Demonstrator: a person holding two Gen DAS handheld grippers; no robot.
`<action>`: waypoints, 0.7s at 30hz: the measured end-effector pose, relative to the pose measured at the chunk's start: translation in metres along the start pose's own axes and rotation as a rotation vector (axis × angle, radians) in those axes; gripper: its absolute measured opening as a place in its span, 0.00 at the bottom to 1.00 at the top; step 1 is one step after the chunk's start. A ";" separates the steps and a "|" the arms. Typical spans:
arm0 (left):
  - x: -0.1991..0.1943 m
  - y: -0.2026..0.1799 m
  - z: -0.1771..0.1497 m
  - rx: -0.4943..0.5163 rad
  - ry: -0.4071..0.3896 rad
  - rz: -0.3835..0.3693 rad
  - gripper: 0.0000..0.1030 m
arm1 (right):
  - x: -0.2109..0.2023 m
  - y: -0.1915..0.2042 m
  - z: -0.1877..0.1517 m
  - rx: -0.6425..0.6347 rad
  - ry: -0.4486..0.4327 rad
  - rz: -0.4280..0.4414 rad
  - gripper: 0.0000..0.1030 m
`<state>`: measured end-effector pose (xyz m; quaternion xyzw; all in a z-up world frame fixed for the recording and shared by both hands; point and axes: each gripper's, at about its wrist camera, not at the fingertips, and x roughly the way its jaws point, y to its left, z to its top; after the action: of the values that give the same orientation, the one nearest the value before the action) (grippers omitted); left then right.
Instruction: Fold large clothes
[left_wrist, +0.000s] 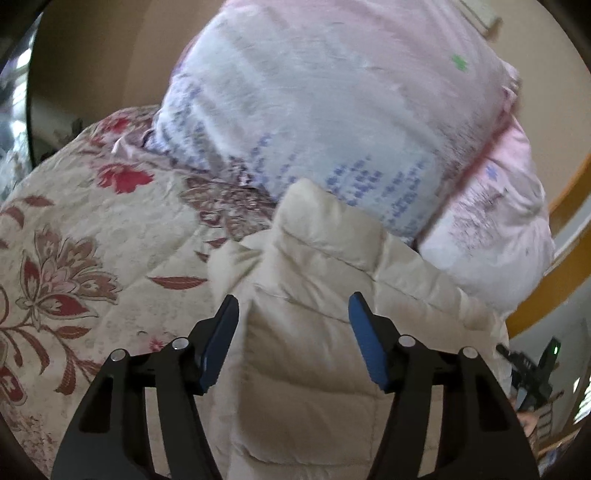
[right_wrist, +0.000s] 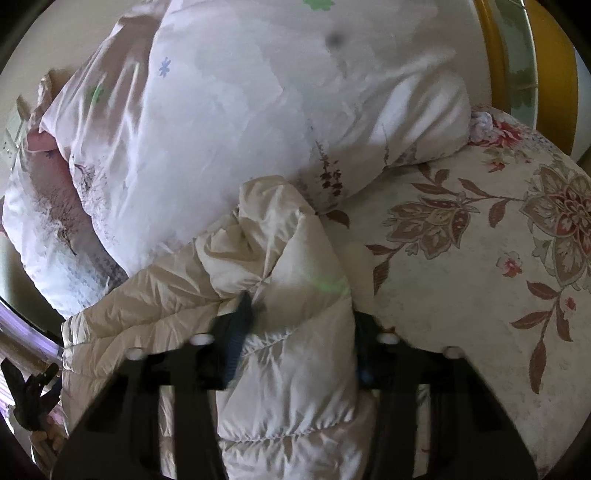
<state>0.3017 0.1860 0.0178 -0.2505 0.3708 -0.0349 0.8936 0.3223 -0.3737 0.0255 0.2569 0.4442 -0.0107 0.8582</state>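
While the left gripper (left_wrist: 293, 306) hung over the cream quilted puffer jacket (left_wrist: 314, 295), its two blue-padded fingers (left_wrist: 364, 343) stood spread apart, one on each side of a puffy ridge of the jacket, and I couldn't see the pads actually pressing on it. The right gripper (right_wrist: 299, 317) was a different story: its dark fingers were sunk into the same jacket (right_wrist: 280, 332), with a thick fold of shiny cream fabric bunched up between them, so it looked like it was pinching the jacket, though that view was pretty blurry and the far finger was mostly buried under cloth.

Moving outward, the jacket lay crumpled on a cream bedspread printed with red and brown flowers (left_wrist: 85, 240), which also filled the right side of the right wrist view (right_wrist: 480, 266). Just behind the jacket, and touching it, sat a big pale pink and white duvet with small purple and green prints (left_wrist: 332, 122), piled up high (right_wrist: 229, 122). Beyond that was a yellow wooden bed frame (left_wrist: 546, 291) at the edge, with a beige wall (left_wrist: 103, 55) behind everything.
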 end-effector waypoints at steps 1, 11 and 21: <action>0.004 0.004 0.001 -0.015 0.015 -0.009 0.59 | -0.001 0.002 0.000 -0.008 -0.011 0.009 0.16; 0.040 -0.017 0.000 0.097 -0.005 0.156 0.58 | 0.020 0.007 0.005 -0.001 -0.053 -0.171 0.12; 0.049 -0.013 0.001 0.059 -0.055 0.239 0.60 | 0.028 0.013 0.004 -0.034 -0.064 -0.290 0.33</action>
<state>0.3395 0.1628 -0.0067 -0.1790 0.3722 0.0678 0.9082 0.3452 -0.3584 0.0118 0.1751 0.4492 -0.1352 0.8656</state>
